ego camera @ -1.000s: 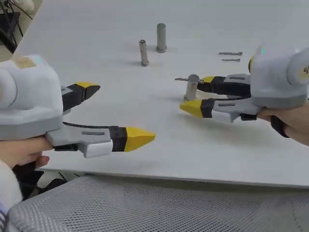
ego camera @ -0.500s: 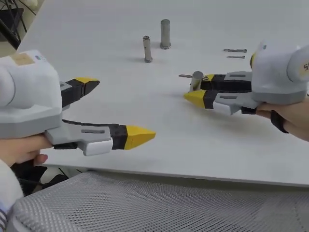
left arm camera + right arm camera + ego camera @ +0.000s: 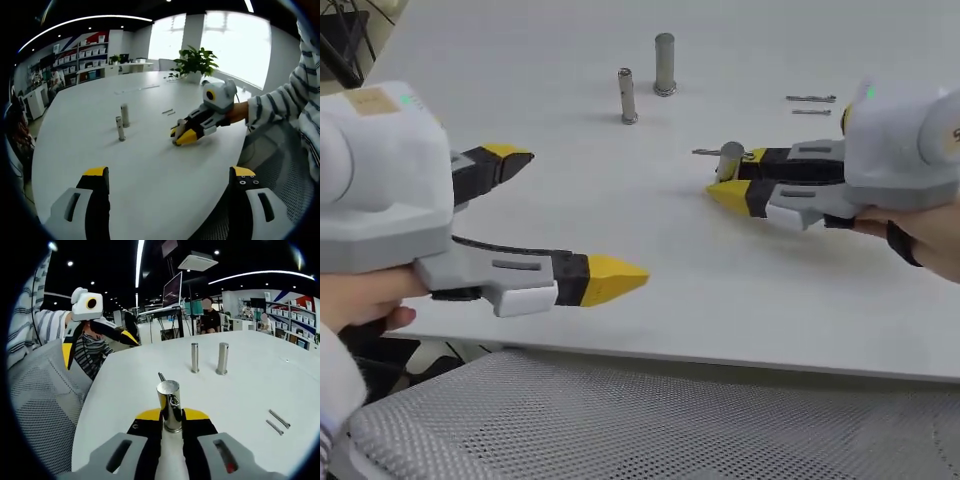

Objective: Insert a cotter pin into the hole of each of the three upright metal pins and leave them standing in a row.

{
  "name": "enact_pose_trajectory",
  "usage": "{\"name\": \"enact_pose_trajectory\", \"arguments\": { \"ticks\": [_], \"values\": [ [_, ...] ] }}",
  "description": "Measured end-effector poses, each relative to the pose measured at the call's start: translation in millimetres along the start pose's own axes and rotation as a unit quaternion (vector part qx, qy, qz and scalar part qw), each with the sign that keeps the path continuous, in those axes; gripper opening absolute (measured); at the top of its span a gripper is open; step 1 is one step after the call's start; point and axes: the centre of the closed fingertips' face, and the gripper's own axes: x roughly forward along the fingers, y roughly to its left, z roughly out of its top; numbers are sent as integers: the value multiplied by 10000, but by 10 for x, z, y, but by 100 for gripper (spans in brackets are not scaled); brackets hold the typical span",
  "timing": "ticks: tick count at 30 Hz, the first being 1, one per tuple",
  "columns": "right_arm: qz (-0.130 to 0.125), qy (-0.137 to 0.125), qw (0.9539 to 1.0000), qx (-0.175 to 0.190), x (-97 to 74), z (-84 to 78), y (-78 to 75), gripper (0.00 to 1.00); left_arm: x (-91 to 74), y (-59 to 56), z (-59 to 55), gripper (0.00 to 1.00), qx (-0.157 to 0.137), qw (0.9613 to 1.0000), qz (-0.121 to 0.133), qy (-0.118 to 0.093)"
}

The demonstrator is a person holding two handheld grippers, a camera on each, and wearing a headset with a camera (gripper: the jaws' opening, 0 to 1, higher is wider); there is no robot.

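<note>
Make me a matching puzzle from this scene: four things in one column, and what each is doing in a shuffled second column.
Things
1. left tongs
2. right tongs
3. two loose cotter pins
4. thin metal pin

States
A. lie flat on the table
B. stands upright beside the thicker pin
C. open, holding nothing
D. closed on the near metal pin

Pairs: 1-C, 2-D, 3-A, 4-B
</note>
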Motion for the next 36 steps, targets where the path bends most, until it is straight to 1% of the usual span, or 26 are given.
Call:
{"name": "enact_pose_trajectory", "arguments": {
  "ticks": [4, 5, 6, 10, 15, 19, 21, 22, 24, 26, 29, 32, 36],
  "values": [
    [34, 36, 10000, -73, -3, 2, 5, 9, 3, 3, 0, 99, -15, 10000, 17, -10],
    [97, 60, 9999, 28, -6, -3, 10, 9, 3, 9, -5, 99, -18, 10000, 33, -10],
    [137, 58, 9999, 85, -5, -5, -3, 9, 7, 30, -34, 99, -37, 10000, 89, 17],
    [102, 77, 9999, -22, 1, 5, -19, 8, 15, 14, -104, 99, -138, 9999, 78, 68],
    [88, 199, 9995, -223, 38, 5, -55, 8, 24, 6, -136, 99, -212, 9997, 97, 100],
    [86, 279, 9989, -375, 85, 27, -84, 8, 19, 6, -124, 99, -213, 9997, 86, 83],
    [78, 281, 9988, -381, 106, 37, -102, 8, 17, 11, -118, 99, -195, 9997, 94, 83],
    [57, 276, 9989, -387, 125, 42, -156, 8, 13, 16, -116, 99, -185, 9997, 105, 86],
    [6, 249, 9990, -360, 152, 72, -181, 8, 8, 23, -107, 99, -189, 9997, 112, 68],
    [-18, 218, 9993, -314, 180, 109, -182, 8, 2, 23, -103, 99, -194, 9997, 98, 63],
    [-35, 179, 9992, -342, 228, 145, -173, 8, -8, 27, -109, 99, -170, 9998, 85, 95],
    [-81, 154, 9992, -354, 297, 171, -200, 8, -27, 65, -99, 99, -198, 9997, 129, 67],
    [-60, 194, 9986, -496, 372, 194, -203, 8, -37, 92, -107, 99, -245, 9996, 148, 39]
  ]
}}
